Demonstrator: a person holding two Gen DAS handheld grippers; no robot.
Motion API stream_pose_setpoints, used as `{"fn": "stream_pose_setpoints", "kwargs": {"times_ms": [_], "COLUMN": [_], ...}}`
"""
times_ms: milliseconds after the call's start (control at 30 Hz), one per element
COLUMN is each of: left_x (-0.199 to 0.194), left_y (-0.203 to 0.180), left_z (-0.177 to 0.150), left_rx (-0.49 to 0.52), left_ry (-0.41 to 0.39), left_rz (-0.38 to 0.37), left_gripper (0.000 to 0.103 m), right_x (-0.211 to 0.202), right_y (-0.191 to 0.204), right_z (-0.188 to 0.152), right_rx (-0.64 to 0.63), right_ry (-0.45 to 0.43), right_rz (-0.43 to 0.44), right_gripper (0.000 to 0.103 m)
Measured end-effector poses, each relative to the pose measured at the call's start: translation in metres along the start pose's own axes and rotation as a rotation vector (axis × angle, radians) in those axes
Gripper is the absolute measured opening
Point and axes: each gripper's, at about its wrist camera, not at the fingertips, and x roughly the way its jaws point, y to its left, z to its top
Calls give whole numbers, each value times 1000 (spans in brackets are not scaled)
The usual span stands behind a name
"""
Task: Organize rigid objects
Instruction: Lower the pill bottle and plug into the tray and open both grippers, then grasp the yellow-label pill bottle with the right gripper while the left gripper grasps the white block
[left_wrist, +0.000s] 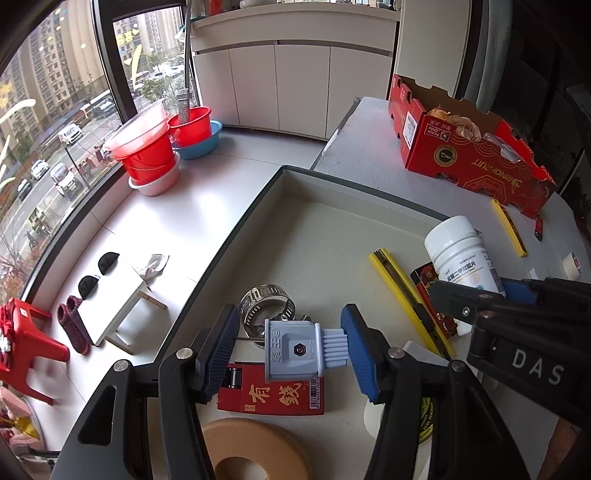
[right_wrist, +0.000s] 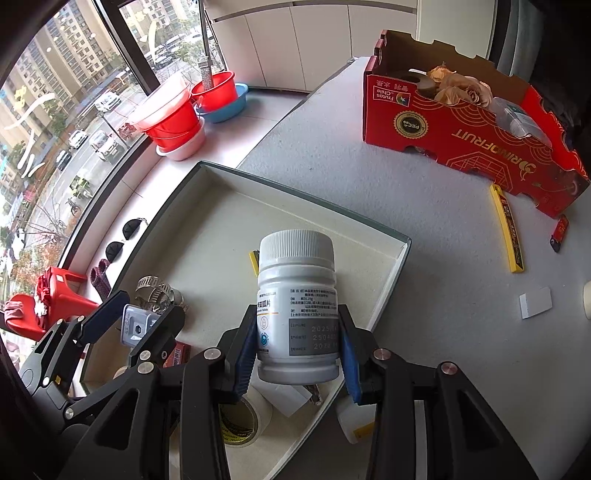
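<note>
Clamping a white bottle (right_wrist: 297, 306) upright, cap up, the right gripper (right_wrist: 297, 354) faces the left gripper (left_wrist: 290, 345), which pinches a grey plug (left_wrist: 295, 350) lengthwise, crosswise.

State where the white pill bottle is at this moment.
The white pill bottle sits clamped between the right gripper pads, held above the right part of the shallow tray, over the yellow utility knife.

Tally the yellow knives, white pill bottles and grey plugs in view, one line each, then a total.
Yellow knives: 2
White pill bottle: 1
Grey plug: 1
Total: 4
</note>
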Motion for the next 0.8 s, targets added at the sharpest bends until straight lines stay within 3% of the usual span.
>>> {"fn": "stream_pose_setpoints", "kwargs": {"times_ms": [200, 267, 333, 367, 400, 500, 567, 800], "left_x": [4, 3, 1, 1, 1, 3, 3, 0], "left_y": [-5, -5, -4, -4, -4, -2, -1, -3], "left_z": [-2, -2, -2, -3, -3, -4, -5, -7], "left_rx": [21, 21, 19, 19, 20, 10, 3, -14], "left_ry": [16, 18, 10, 12, 16, 44, 45, 36], "left_rz": [14, 15, 33, 43, 46, 36, 27, 39], "left_gripper": [63, 81, 84, 84, 84, 87, 103, 103], "right_x": [2, 0, -3, -6, -9, -16, -20, -38], "right_y": [3, 3, 2, 2, 1, -2, -7, -32], "right_z": [-2, -2, -2, -2, -2, -3, -6, -22], "right_rx": [-12, -15, -19, -20, -22, -22, -12, 40], "right_ry": [2, -2, -10, -25, -43, -54, -60, -86], "right_rz": [3, 6, -1, -6, -9, -10, -9, -4], "right_gripper": [41, 42, 58, 70, 73, 73, 73, 73]}}
